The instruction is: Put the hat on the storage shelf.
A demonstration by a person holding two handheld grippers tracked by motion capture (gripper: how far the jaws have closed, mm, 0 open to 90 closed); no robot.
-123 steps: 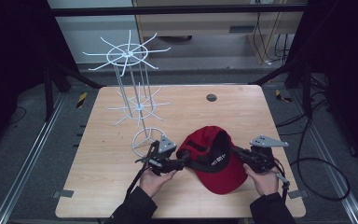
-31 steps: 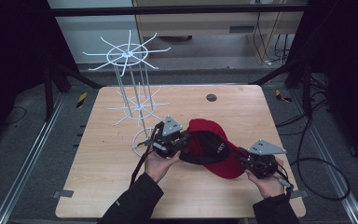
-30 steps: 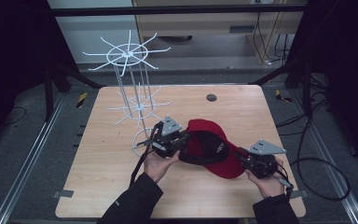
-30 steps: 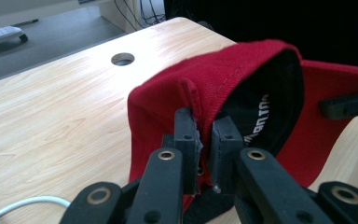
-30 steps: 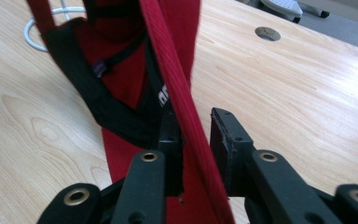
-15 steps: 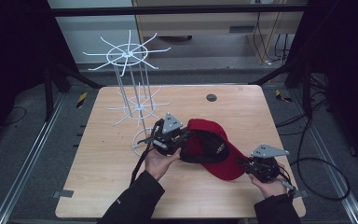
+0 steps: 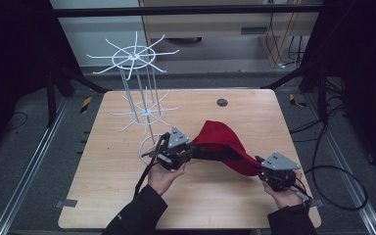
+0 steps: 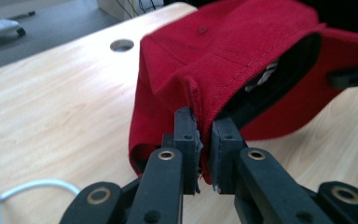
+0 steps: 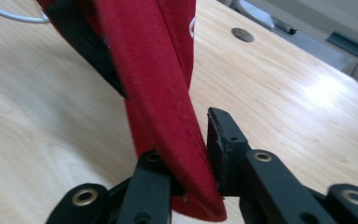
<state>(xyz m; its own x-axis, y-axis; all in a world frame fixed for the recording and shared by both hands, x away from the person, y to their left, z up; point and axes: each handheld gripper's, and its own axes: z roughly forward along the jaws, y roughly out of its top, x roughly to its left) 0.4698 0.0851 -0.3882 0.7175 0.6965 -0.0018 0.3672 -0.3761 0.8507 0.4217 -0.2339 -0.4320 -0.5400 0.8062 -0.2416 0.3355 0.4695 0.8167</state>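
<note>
Centre-frame on one table (image 7: 235, 196), one cap (image 7: 223, 142) is pinched by two grippers, left (image 8: 204, 140) and right (image 9: 196, 154); high view adds one rack (image 7: 136, 88).

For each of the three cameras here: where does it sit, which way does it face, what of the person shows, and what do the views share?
High view: above the person's side, facing forward and down on the table; forearms, hands, left gripper, right gripper.
Left gripper view: rides the left gripper, facing the red cap; jaws clamp its rear edge.
Right gripper view: rides the right gripper; jaws clamp the brim.
Shared: cap, tabletop, round table hole.
</note>
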